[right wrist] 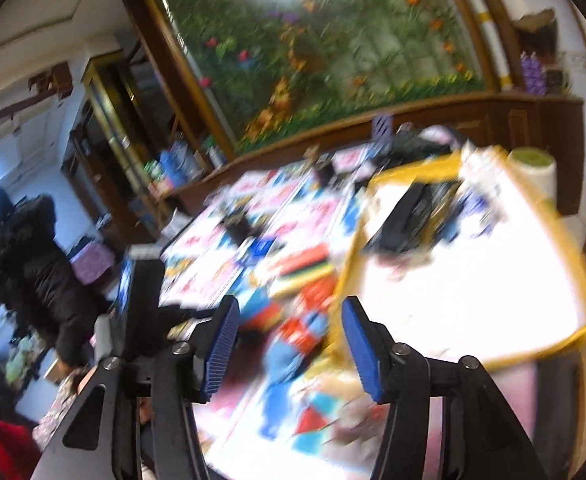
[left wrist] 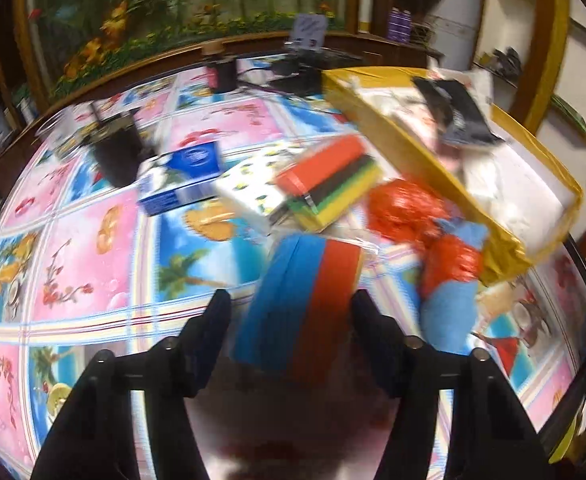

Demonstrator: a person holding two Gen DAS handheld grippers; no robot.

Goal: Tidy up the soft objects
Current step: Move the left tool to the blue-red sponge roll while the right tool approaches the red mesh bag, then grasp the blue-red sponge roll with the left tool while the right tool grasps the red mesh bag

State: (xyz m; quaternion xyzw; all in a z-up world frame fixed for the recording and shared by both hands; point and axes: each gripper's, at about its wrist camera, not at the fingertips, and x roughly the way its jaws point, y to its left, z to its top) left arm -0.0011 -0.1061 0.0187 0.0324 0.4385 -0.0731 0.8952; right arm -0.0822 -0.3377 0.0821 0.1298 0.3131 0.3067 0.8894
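Observation:
In the left wrist view a flat blue-and-red sponge pack [left wrist: 301, 308] lies between the black fingers of my left gripper [left wrist: 293, 312]. The right finger touches its edge and the left finger stands apart, so the gripper is open. Beyond it lie a red, black, green and yellow sponge stack [left wrist: 329, 184], a white lemon-print pack [left wrist: 249, 192], an orange mesh scrubber [left wrist: 405, 208] and a red-and-blue soft item [left wrist: 453, 276]. My right gripper [right wrist: 293, 340] hangs open with blue pads [right wrist: 221, 344] above the blurred red-and-blue soft item [right wrist: 301, 332], holding nothing.
A yellow-rimmed box [left wrist: 413, 148] with a white inside holds a black item [left wrist: 461, 112]; the same yellow-rimmed box [right wrist: 413, 168] fills the right of the right wrist view. A blue carton [left wrist: 185, 180] and a black device [left wrist: 117, 152] stand on the patterned tablecloth [left wrist: 93, 248]. A person in a black jacket [right wrist: 33, 272] stands at left.

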